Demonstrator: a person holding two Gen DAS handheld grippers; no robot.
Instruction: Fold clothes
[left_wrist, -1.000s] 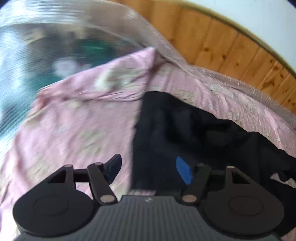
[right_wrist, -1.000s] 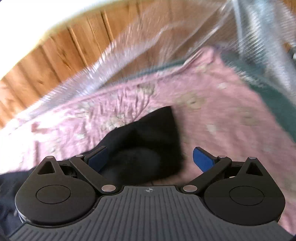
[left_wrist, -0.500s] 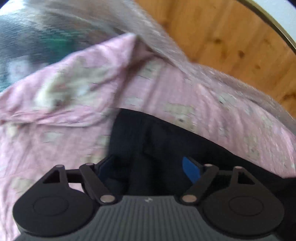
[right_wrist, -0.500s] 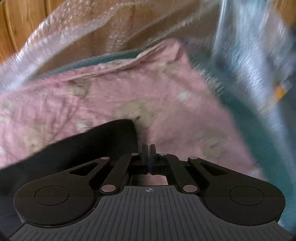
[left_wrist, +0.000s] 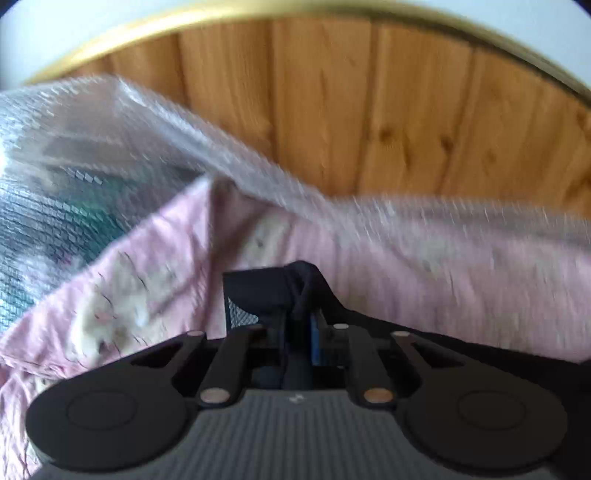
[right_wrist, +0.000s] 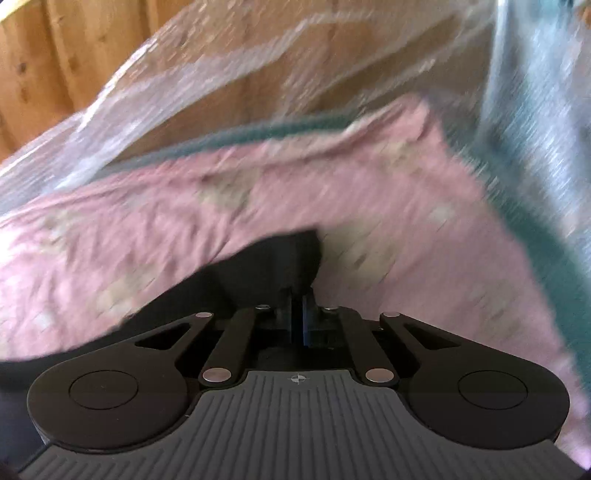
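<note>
Nearest in the left wrist view: left gripper (left_wrist: 300, 317) closing, fingers (left_wrist: 314, 341) narrow, a bunched corner of the dark garment (left_wrist: 266, 284) pinched between them. Nearest in the right wrist view: right gripper (right_wrist: 297, 314) fully closed at the opposite corner of the same dark garment (right_wrist: 266, 258), cloth apparently caught between the fingers, though too dark there to be certain.

Just beyond both: rest of the garment lying on the pink printed sheet (left_wrist: 424, 273) of a bed, trailing back under the grippers. Further off: bubble wrap (left_wrist: 110, 129) along the bed's edge, then wooden wall panelling (left_wrist: 369, 110).

Likely step: lifting one edge by both corners to fold it over. Best done by raising both hands evenly, keeping the edge taut between them, avoiding snagging the sheet underneath, and confirming the left pinch has firm hold before pulling.
</note>
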